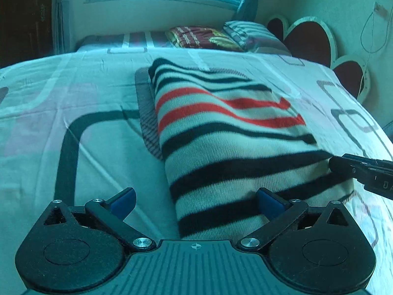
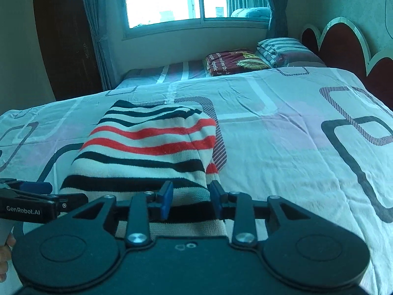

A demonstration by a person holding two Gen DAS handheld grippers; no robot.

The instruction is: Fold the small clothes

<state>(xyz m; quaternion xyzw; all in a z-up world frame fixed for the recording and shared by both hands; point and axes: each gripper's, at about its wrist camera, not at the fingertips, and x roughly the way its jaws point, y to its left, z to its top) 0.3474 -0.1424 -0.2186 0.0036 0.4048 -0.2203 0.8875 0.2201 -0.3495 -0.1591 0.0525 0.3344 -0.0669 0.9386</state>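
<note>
On a bed (image 2: 282, 132) under a bright window (image 2: 169, 0), my two tongs work the near end of a folded striped sweater (image 2: 147, 145), white with black bands and a pair of red ones, which lies on the patterned sheet left of the bed's middle in the right wrist view. My right tongs (image 2: 190, 198) sit over the sweater's near right corner, their blue pads (image 2: 167, 196) partly drawn in on either side of the knit edge; the cloth lies between them, but I cannot tell whether the pads press on it. My left tongs (image 1: 196, 202) stand wide apart at the sweater's near left edge, one blue pad (image 1: 269, 202) resting against the knit, the other out over bare sheet, gripping nothing. Each tool shows at the edge of the other's view, the two close together along the same end of the garment. Farther off, a dark red folded blanket (image 2: 235, 61) and a striped pillow (image 2: 282, 49) lie beside a scalloped headboard (image 2: 343, 41). Part of my hand (image 2: 6, 253) shows at the lower left of the right wrist view.
</note>
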